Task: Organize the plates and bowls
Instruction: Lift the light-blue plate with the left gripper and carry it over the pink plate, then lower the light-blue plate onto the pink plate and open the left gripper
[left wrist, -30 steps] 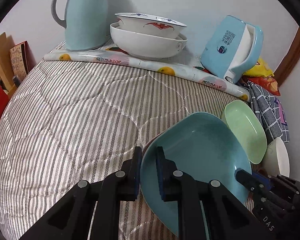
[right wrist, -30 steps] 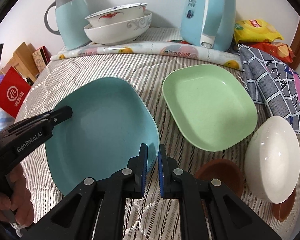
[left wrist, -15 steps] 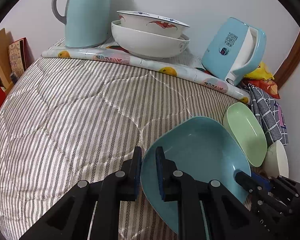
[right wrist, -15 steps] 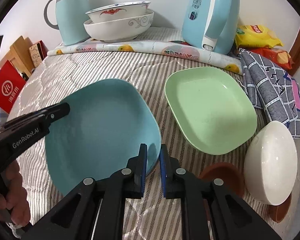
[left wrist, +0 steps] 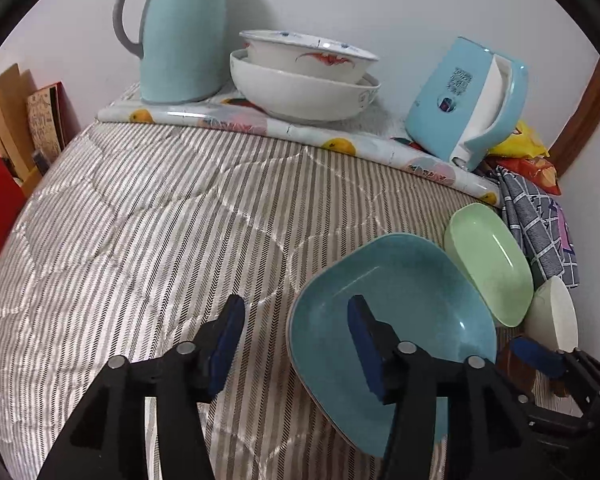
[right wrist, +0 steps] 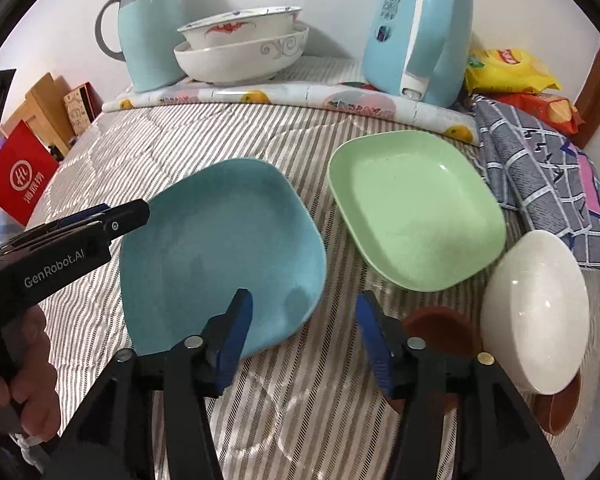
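Striped quilt (right wrist: 148, 152) carried blue plate (right wrist: 220, 252) — you spread both hand-held grippers, left (left wrist: 296, 328) and right (right wrist: 304, 324), wide, empty; plate released, green plate (right wrist: 416, 208) beside it.

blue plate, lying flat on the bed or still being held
Lying flat. The blue plate rests on the striped quilt; both the left gripper and right gripper are open.

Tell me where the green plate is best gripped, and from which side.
Grip the green plate by its raised near rim, one finger inside and one under the lip, coming from the right gripper side. It lies flat and upright, with that edge unobstructed.
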Action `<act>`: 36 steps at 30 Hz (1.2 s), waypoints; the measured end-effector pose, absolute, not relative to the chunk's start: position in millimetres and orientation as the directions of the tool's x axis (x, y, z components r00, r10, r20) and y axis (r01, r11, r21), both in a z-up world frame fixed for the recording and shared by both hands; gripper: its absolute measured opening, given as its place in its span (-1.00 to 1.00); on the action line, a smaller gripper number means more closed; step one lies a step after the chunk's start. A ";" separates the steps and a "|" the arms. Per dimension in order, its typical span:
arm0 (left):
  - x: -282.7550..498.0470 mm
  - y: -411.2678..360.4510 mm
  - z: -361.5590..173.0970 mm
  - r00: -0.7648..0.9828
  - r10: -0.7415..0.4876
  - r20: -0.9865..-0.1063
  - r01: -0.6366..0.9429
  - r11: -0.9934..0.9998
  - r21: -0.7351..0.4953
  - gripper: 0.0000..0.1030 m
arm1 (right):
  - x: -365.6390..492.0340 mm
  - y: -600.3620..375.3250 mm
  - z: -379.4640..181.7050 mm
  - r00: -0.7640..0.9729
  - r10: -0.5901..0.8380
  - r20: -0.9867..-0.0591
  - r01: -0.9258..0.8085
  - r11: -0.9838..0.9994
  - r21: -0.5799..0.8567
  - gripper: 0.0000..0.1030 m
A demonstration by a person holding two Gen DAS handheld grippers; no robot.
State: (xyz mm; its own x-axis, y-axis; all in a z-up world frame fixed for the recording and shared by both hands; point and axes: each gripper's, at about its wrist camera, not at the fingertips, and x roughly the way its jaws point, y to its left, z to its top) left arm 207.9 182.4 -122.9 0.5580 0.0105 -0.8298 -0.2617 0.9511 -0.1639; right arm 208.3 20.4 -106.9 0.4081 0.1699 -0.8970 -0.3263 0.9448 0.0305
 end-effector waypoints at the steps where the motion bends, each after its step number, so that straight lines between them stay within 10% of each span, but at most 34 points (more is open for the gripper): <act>1: 206.6 181.1 -119.8 0.562 0.020 -0.827 -0.264 0.952 -0.157 0.06 | 207.1 17.2 -104.0 0.414 0.173 -0.893 -0.321 0.946 0.035 0.16; 11: 188.4 137.5 -81.3 0.619 0.104 -0.779 -0.252 0.965 -0.072 0.12 | 183.5 -47.1 -64.5 0.522 0.140 -0.842 -0.229 0.973 0.020 0.58; 36: 169.8 10.3 -83.8 0.591 0.001 -0.807 -0.132 0.987 -0.096 0.12 | 132.8 -222.1 -75.6 0.553 0.063 -0.830 -0.044 0.998 0.047 0.59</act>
State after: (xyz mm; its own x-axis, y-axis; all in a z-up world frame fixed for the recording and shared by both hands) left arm 169.8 10.3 -83.8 0.5906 0.0009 -0.8069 -0.1324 0.9866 -0.0958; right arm 132.8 -222.1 -75.6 0.5535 0.0634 -0.8305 -0.0436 0.9979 0.0471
